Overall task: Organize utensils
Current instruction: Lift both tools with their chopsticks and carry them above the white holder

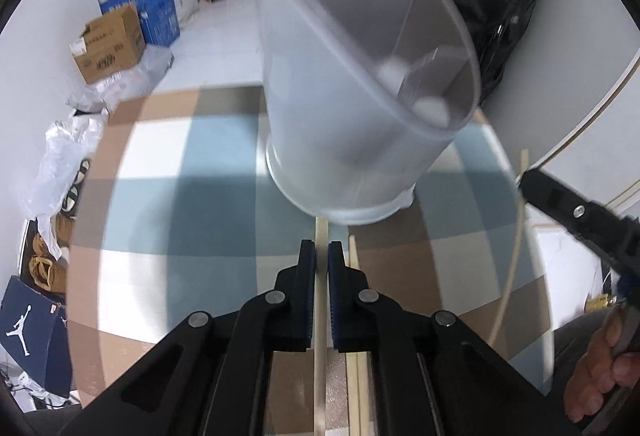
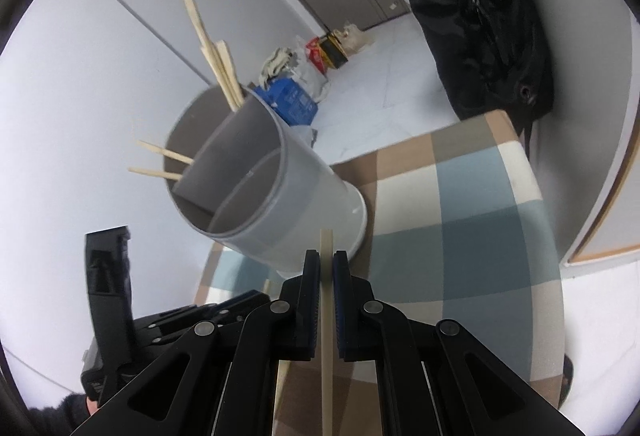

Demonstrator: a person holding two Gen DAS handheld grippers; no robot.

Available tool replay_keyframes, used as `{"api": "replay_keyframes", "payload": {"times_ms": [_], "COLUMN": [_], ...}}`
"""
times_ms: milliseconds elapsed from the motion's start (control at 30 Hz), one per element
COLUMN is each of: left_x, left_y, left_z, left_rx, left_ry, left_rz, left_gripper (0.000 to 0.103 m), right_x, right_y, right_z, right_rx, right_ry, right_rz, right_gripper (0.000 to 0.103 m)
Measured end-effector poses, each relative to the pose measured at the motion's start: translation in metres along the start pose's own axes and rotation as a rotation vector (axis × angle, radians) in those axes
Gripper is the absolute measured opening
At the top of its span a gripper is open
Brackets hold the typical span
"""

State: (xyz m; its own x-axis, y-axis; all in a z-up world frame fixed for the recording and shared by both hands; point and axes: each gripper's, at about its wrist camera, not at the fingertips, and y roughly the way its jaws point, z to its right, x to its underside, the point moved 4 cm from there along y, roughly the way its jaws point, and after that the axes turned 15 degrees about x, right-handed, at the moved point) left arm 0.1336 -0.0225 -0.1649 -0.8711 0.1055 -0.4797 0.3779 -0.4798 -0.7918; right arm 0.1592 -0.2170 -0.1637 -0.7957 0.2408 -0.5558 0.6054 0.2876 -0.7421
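A: Largest first. Checked surface [image 1: 208, 164], blue, tan and cream squares. On it stands a translucent grey utensil holder [image 1: 352, 108], divided inside by partition walls.

B: Right wrist view agrees: the holder [image 2: 280, 204] sits at the far edge of the surface [image 2: 472, 220]. Wooden chopsticks [image 2: 218, 56] stick up out of its far compartment, and two more lean out over the rim to the left.

A: Left gripper [image 1: 321, 260] points steeply down at the surface, just short of the holder's base. Fingers nearly together, pinched on one chopstick [image 1: 320, 316] that runs back along the gap toward the camera. A second stick [image 1: 356, 376] lies on the surface just beside the right finger.

B: Right gripper [image 2: 327, 268] tilts down less steeply, toward the holder's near wall. Fingers narrow, clamped on a pale chopstick [image 2: 326, 316]; its tip pokes out just past the fingertips.

A: My view alone shows the floor clutter: cardboard box [image 1: 110, 44], blue crate, plastic bags, a navy shoebox [image 1: 32, 332]. Also the right gripper's tip at the right edge, with a hand [image 1: 600, 368] on its handle.

B: Mine alone shows the holder's open top and a black bag [image 2: 480, 16] behind the surface. The left gripper's body is at lower left.
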Motion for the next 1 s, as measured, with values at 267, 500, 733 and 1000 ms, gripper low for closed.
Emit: {"api": "replay_keyframes", "payload": {"times_ms": [267, 500, 733, 1000], "left_x": [-0.008, -0.019, -0.041, -0.090], "left_y": [-0.051, -0.074, -0.106, -0.144], "left_z": [0.015, 0.017, 0.028, 0.033], "left_rx": [0.048, 0.092, 0.145, 0.185], "left_ry": [-0.003, -0.004, 0.027, 0.061], "left_rz": [0.168, 0.254, 0.369, 0.545], "left_gripper": [0.002, 0.002, 0.002, 0.002], "right_x": [-0.006, -0.004, -0.014, -0.060], "right_y": [-0.034, -0.060, -0.084, -0.115], "right_z": [-0.021, -0.040, -0.062, -0.082], "right_rx": [-0.040, -0.038, -0.038, -0.055], "right_ry": [-0.017, -0.054, -0.087, -0.116], "right_rz": [0.086, 0.145, 0.203, 0.282], "right_gripper": [0.006, 0.006, 0.006, 0.006]}}
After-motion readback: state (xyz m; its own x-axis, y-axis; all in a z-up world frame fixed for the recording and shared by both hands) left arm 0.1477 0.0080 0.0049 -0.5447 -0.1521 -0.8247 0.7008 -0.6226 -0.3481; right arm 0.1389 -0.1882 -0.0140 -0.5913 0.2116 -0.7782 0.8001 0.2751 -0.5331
